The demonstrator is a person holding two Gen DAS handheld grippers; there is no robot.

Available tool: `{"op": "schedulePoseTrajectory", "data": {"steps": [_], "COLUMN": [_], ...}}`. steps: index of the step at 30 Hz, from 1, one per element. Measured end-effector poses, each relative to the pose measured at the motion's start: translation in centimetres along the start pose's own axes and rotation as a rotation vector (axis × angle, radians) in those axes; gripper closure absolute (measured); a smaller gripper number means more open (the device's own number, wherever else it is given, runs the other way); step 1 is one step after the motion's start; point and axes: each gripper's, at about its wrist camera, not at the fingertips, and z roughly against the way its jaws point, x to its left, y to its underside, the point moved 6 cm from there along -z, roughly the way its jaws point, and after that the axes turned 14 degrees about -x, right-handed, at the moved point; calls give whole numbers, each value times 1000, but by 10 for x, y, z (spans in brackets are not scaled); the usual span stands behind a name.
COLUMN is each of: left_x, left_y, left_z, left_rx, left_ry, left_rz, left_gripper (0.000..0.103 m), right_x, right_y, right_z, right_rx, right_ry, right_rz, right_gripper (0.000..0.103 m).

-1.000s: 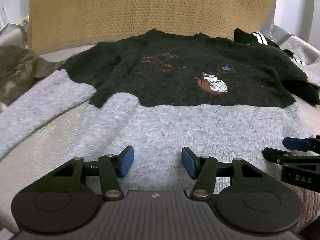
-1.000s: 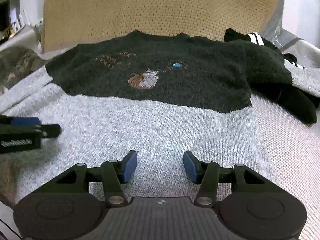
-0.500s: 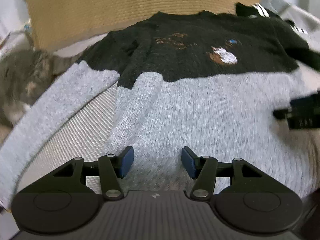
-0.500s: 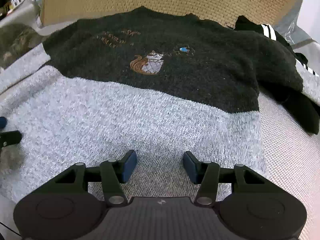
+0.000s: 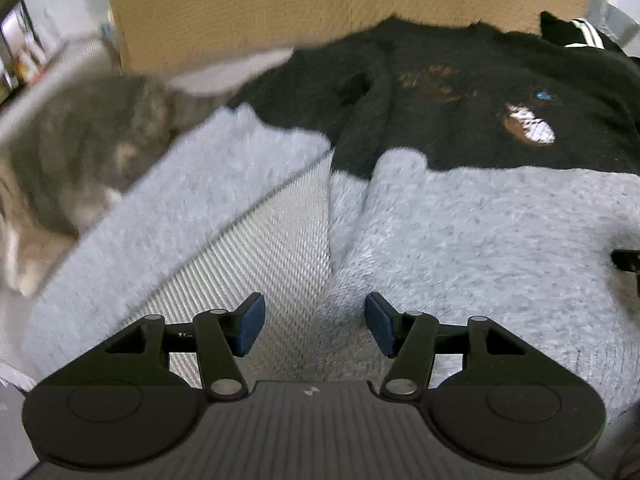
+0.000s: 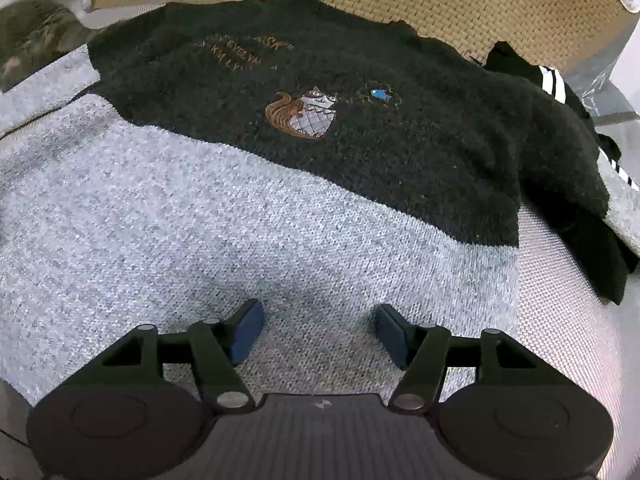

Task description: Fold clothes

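A fuzzy sweater (image 5: 480, 232) (image 6: 200, 220), black on top and light grey below, lies flat on a woven surface, with a squirrel patch (image 6: 302, 118) on its chest. Its left sleeve (image 5: 168, 216) stretches out to the left. My left gripper (image 5: 312, 326) is open, low over the sweater's left side edge and the gap beside the sleeve. My right gripper (image 6: 318, 332) is open over the grey hem on the right side. Nothing sits between either pair of fingers. A sliver of the right gripper (image 5: 628, 260) shows at the left wrist view's right edge.
A grey tabby cat (image 5: 80, 152) (image 6: 32, 44) lies on the left, against the sleeve. A tan woven cushion (image 6: 400, 0) stands behind the sweater. Black clothes with white stripes (image 6: 560, 92) are heaped at the right. Bare woven surface (image 6: 560, 300) shows to the right of the hem.
My left gripper has swung left, from over the grey body to its left edge, bringing the cat closer in view. My right gripper has moved nearer over the hem. Both stayed open.
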Motion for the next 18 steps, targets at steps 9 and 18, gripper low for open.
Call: {"op": "schedulePoseTrajectory", "data": {"steps": [9, 18], "left_x": [-2, -6], "left_y": [-1, 3], "left_z": [-16, -17], "left_rx": [67, 44], "left_ry": [82, 106], "left_rz": [-7, -63], "left_gripper": [57, 57], "right_x": [-6, -13], "right_y": [-3, -9], "right_z": [-3, -13], "right_rx": [4, 71], "right_ry": [-41, -62], "right_rz": [38, 132], "right_gripper": [19, 9]}}
